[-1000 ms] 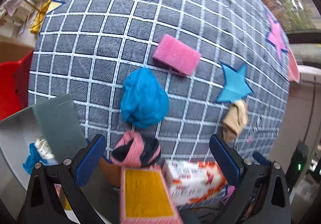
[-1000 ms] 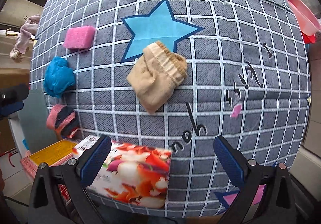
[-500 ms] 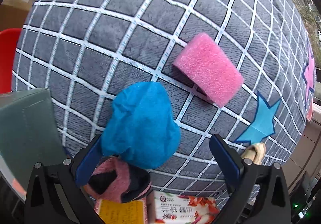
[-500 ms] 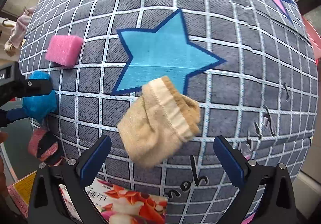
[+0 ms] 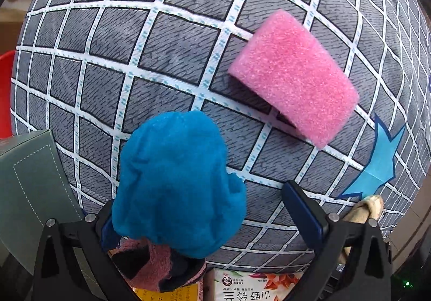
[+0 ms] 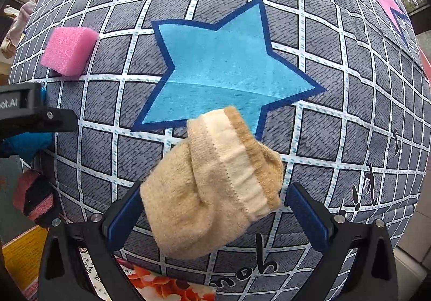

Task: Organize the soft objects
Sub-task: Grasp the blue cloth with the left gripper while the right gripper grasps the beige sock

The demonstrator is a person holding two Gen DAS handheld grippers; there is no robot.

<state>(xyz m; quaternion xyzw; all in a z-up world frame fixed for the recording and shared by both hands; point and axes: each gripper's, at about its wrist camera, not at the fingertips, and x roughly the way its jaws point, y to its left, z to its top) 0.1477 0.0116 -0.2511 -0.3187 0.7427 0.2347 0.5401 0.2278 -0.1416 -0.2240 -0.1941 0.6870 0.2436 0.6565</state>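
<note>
Both grippers stand with jaws spread wide, nothing clamped. The left gripper straddles the blue cloth bundle, which lies between its jaws, crowding the left one. The right gripper brackets the beige sock on the checked quilt. Likely risk: closing jaws pinch quilt fabric, or the off-centre bundle squeezes out sideways (both are soft). Only the left view shows the green box left of the jaws; only the right view shows the whole blue star ahead of the jaws.
</note>
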